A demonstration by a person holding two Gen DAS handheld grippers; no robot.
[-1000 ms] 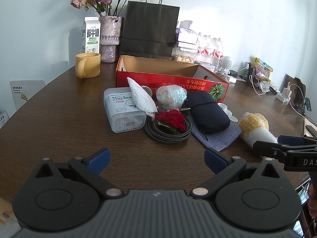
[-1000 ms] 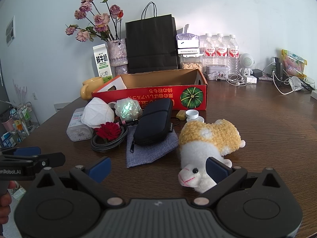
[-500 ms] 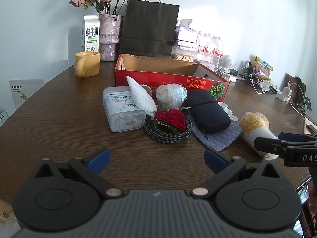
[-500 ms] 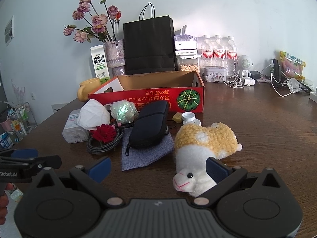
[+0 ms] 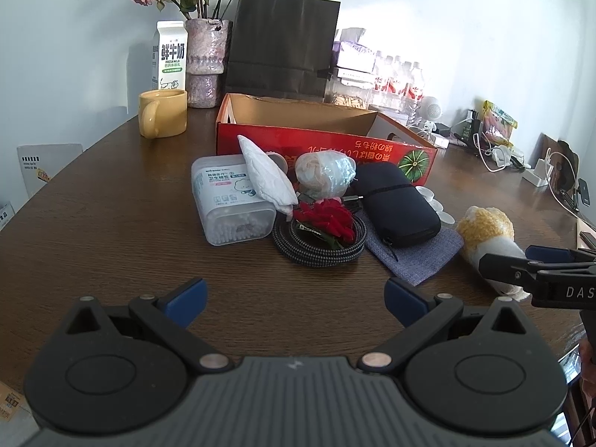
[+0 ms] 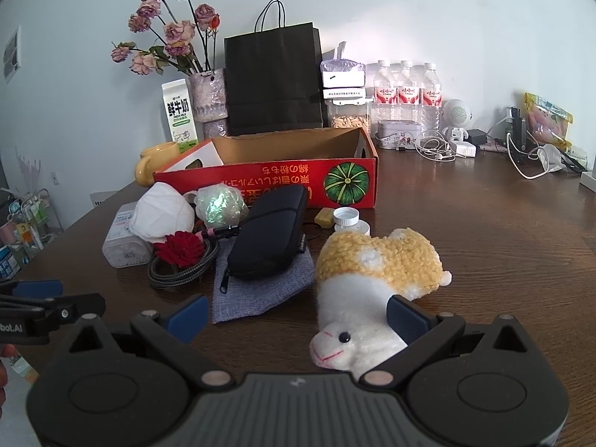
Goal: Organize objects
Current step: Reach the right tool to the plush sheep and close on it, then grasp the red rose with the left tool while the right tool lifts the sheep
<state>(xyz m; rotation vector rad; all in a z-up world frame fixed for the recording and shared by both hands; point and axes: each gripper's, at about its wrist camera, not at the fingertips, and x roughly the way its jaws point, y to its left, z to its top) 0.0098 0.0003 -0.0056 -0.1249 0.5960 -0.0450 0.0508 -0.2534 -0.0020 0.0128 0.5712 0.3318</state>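
A red cardboard box (image 5: 320,149) (image 6: 268,180) stands open behind a cluster of items on the brown table. The cluster holds a cotton-swab tub (image 5: 231,201), a white mask (image 5: 266,177), a wrapped ball (image 5: 324,173), a red flower (image 5: 327,219) on a coiled cable (image 5: 316,249), a black zip case (image 5: 396,205) (image 6: 268,231) on a grey cloth (image 6: 260,290), and a yellow-white plush sheep (image 6: 372,279) (image 5: 488,238). My left gripper (image 5: 294,296) is open, short of the cable. My right gripper (image 6: 296,316) is open, its right finger against the sheep's body.
Behind the box stand a yellow mug (image 5: 162,117), a milk carton (image 5: 169,56), a flower vase (image 5: 205,67), a black paper bag (image 5: 281,44) and water bottles (image 6: 408,93). Cables and chargers (image 6: 521,152) lie at the far right. Small white lids (image 6: 348,219) sit by the box.
Both grippers have moved slightly forward toward the items. The sheep now sits lower and closer in the right wrist view, against the right finger. Nothing was grasped.
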